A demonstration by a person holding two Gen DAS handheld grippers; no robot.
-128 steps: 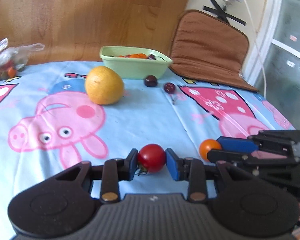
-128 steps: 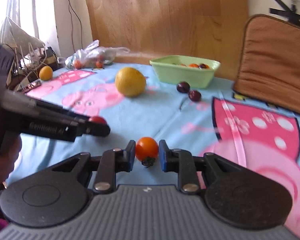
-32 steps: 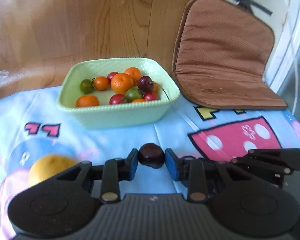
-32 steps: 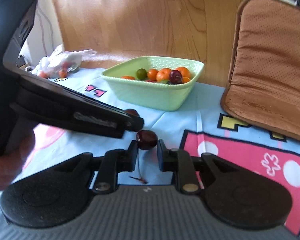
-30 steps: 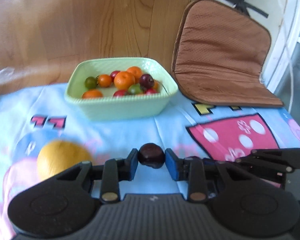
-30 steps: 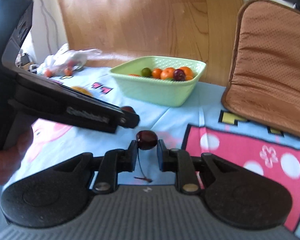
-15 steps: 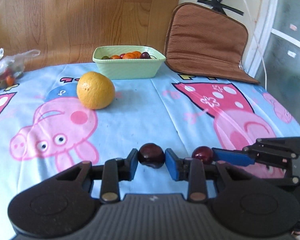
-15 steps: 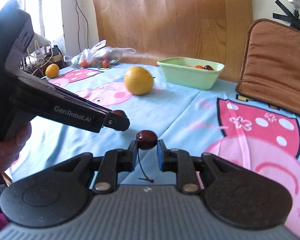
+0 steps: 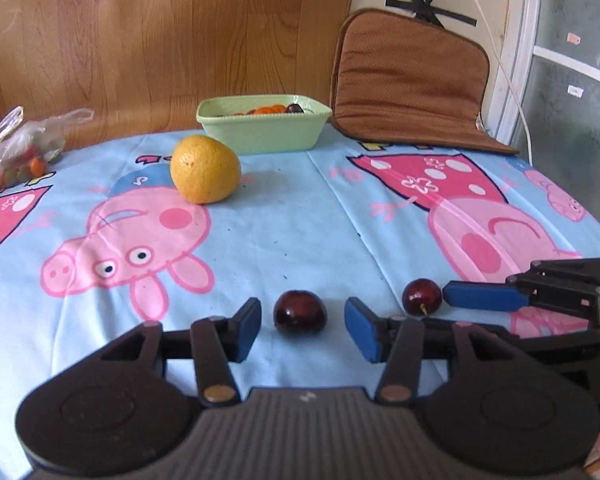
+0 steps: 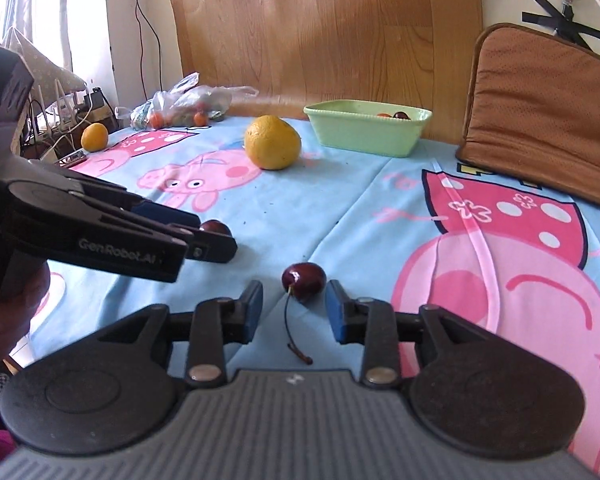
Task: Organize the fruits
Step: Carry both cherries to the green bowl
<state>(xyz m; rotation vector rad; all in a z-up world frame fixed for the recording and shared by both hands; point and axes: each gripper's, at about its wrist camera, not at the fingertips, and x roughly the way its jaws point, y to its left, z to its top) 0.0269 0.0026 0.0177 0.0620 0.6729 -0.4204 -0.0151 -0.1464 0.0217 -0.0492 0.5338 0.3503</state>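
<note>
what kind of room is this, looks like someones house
Probably a home dining or kitchen table: a cartoon pig tablecloth, a green dish of small fruit, and a brown cushion leaning on the wall.

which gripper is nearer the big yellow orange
Left. The left gripper sits almost straight in front of the orange, on its side of the table; the right gripper is further off to the right.

Left gripper [image 9: 302, 327]: jaws now parted, its dark cherry [image 9: 300, 311] released onto the tablecloth [image 9: 300, 220]. Right gripper [image 10: 294, 310]: jaws likewise parted, stemmed cherry [image 10: 304, 276] freed between them.
</note>
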